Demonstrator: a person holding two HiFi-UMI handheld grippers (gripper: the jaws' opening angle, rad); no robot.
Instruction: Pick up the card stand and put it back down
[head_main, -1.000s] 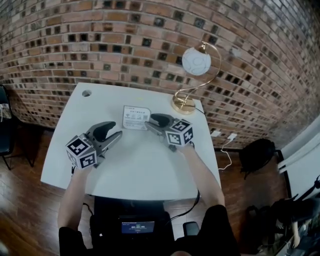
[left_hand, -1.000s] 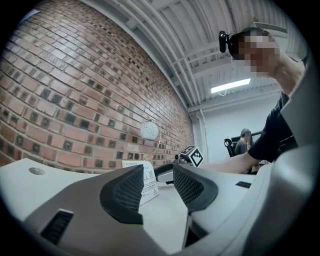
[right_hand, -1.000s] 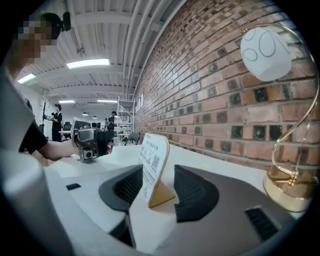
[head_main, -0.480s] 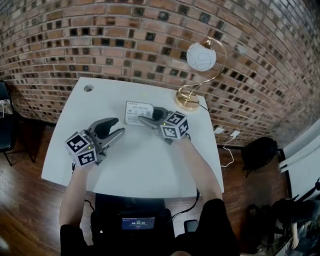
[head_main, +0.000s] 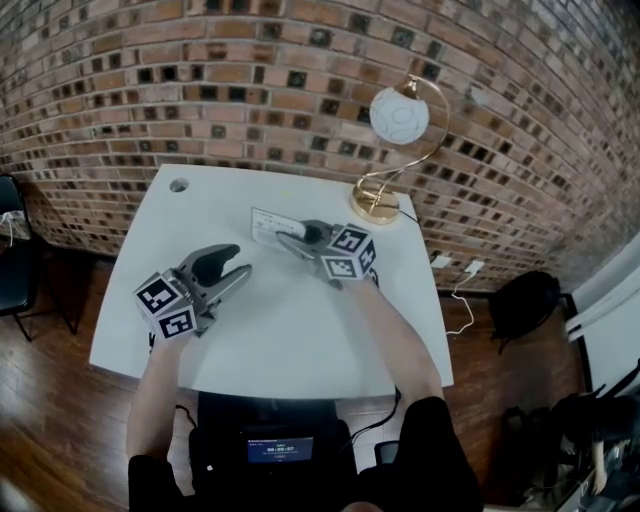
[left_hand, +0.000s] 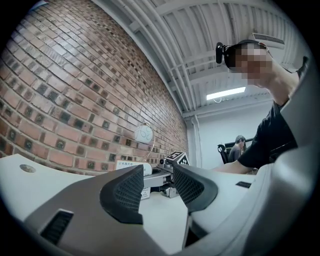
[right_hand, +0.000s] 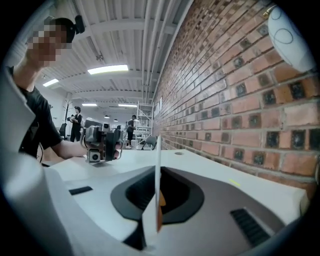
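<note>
Brick wall (head_main: 250, 80) behind; white table (head_main: 290, 330) against it. Lamp (head_main: 398, 117) at the table's far right, white globe on a gold arc. Left gripper (head_main: 240, 260) low over the table's left part, jaws apart, nothing between them. Right gripper (head_main: 283, 237) at far middle; its jaws have just closed on the card stand (head_main: 265, 226) — thin card edge upright between the pads. Stand is left of the lamp base, well apart from the left gripper.
</note>
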